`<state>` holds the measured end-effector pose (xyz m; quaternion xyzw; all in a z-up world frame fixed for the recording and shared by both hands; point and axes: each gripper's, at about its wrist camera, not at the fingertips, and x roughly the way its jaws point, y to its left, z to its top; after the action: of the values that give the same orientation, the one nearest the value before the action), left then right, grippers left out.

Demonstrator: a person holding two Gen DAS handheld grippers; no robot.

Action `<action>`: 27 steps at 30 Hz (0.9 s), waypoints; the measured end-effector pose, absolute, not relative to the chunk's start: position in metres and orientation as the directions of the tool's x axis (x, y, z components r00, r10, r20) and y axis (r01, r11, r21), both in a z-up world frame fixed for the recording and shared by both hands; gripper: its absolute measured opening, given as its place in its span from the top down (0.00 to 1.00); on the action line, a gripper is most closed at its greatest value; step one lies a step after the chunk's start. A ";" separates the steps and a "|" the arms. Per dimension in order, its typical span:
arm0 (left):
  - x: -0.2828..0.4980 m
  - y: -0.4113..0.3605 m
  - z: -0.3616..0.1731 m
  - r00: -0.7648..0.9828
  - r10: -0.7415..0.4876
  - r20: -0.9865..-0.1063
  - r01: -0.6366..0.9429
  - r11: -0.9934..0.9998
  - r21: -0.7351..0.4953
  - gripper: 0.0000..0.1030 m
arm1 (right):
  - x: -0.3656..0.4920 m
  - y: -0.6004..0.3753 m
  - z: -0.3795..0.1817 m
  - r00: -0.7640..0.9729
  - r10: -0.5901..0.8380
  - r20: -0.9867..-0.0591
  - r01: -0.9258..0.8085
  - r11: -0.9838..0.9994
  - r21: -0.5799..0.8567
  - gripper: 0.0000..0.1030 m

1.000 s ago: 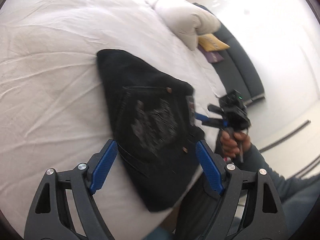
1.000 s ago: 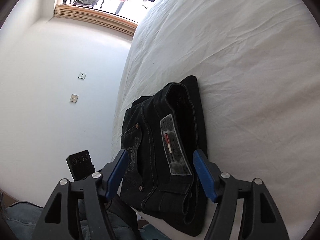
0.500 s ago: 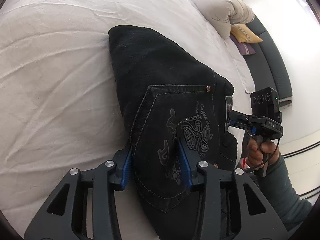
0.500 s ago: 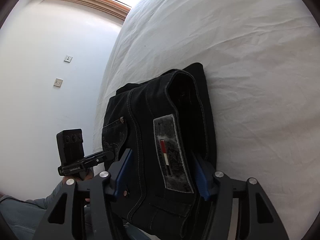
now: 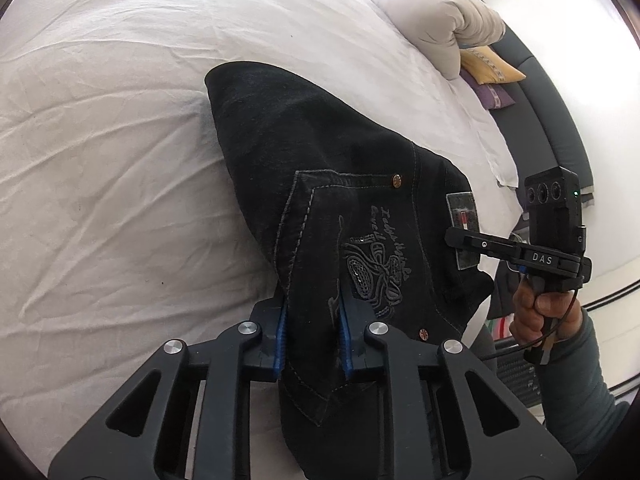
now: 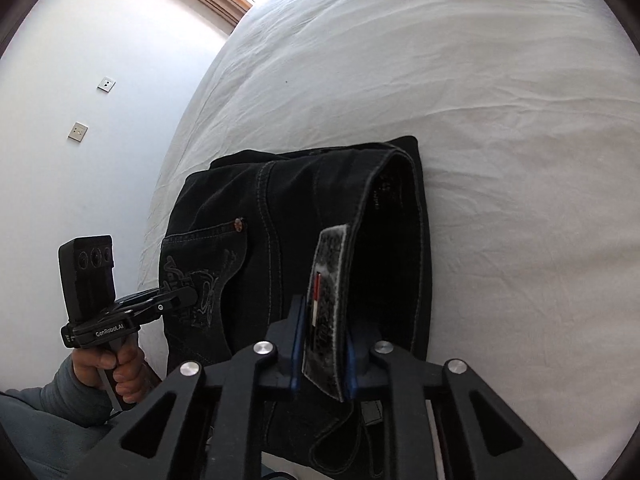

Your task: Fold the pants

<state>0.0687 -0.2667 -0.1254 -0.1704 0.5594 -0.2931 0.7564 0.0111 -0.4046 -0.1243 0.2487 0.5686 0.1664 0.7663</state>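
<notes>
Black jeans (image 5: 320, 168) lie folded into a thick stack on the white bed (image 5: 100, 160), back pocket with embroidery up. My left gripper (image 5: 312, 332) is shut on the pocket-side edge of the stack. My right gripper (image 6: 322, 344) is shut on the waistband at the grey brand patch (image 6: 326, 312). In the left wrist view the right gripper (image 5: 460, 240) reaches the waistband from the right. In the right wrist view the left gripper (image 6: 188, 294) bites the jeans (image 6: 280, 240) from the left.
Pillows (image 5: 432, 20) and a yellow cushion (image 5: 488, 66) lie at the bed's far end beside a dark headboard (image 5: 560, 120). A white wall with two sockets (image 6: 78, 130) stands close to the bed's edge. The jeans sit near the bed's near edge.
Both grippers moved forward onto the jeans and closed: the left on the pocket edge, the right on the waistband patch. One second ago both were open and short of the stack.
</notes>
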 end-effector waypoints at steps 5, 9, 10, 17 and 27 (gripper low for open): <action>0.069 -0.260 -0.124 0.208 -0.642 -0.738 0.253 0.764 -0.593 0.84 | 0.011 -0.403 -0.123 0.311 0.519 -0.796 0.015 0.835 0.551 0.88; 0.072 -0.258 -0.131 0.197 -0.636 -0.746 0.243 0.769 -0.592 0.84 | 0.014 -0.409 -0.133 0.274 0.513 -0.814 0.040 0.839 0.542 0.83; 0.072 -0.258 -0.131 0.198 -0.634 -0.747 0.244 0.770 -0.589 0.83 | 0.014 -0.415 -0.133 0.279 0.494 -0.823 0.059 0.847 0.528 0.69; 0.073 -0.261 -0.134 0.192 -0.630 -0.753 0.227 0.775 -0.590 0.83 | 0.015 -0.460 -0.155 0.305 0.586 -0.751 0.165 0.744 0.647 0.42; 0.074 -0.259 -0.140 0.181 -0.636 -0.750 0.215 0.770 -0.600 0.83 | 0.038 -0.459 -0.169 0.268 0.712 -0.648 0.116 0.644 0.756 0.53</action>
<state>0.0738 -0.2586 -0.1404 -0.1834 0.5729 -0.2851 0.7463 0.0382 -0.4585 -0.1689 0.3653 0.5669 0.2108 0.7076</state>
